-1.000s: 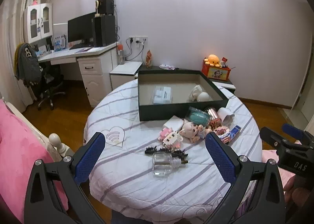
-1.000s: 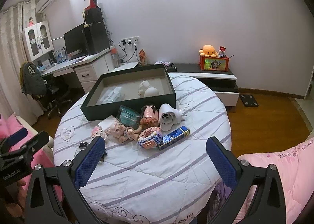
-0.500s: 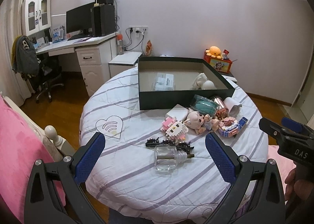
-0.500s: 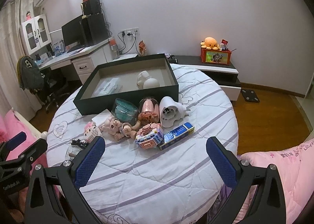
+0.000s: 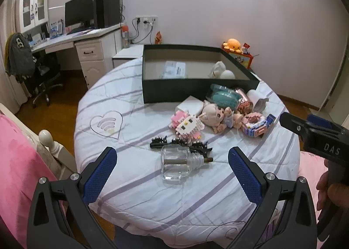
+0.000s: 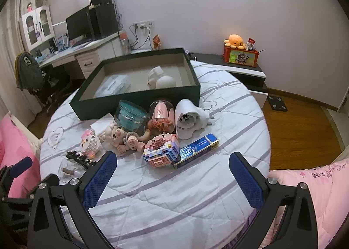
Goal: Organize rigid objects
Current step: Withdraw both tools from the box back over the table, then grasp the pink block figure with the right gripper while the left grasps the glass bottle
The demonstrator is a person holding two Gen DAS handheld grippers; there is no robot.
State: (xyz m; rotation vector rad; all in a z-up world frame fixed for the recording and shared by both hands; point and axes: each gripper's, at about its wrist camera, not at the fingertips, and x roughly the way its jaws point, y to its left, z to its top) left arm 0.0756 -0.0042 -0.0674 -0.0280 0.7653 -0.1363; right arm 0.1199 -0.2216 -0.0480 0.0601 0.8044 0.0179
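Round tabletop [image 5: 135, 183] with striped cloth. Dark green box [image 5: 174, 89] at 12 o'clock, open, holding a packet and two white items. Just before it, clustered at 1 o'clock: teal jar [image 6: 130, 116], pink brick model [image 6: 161, 153], blue carton [image 6: 196, 149], plush doll [image 5: 214, 113]. Glass bottle [image 5: 176, 162] lies on its side at 6 o'clock, touching black hair clips [image 5: 159, 141]. Left tool [image 5: 172, 168] spread, empty (bottle between its fingers, untouched). Right tool [image 6: 172, 172] spread, empty.
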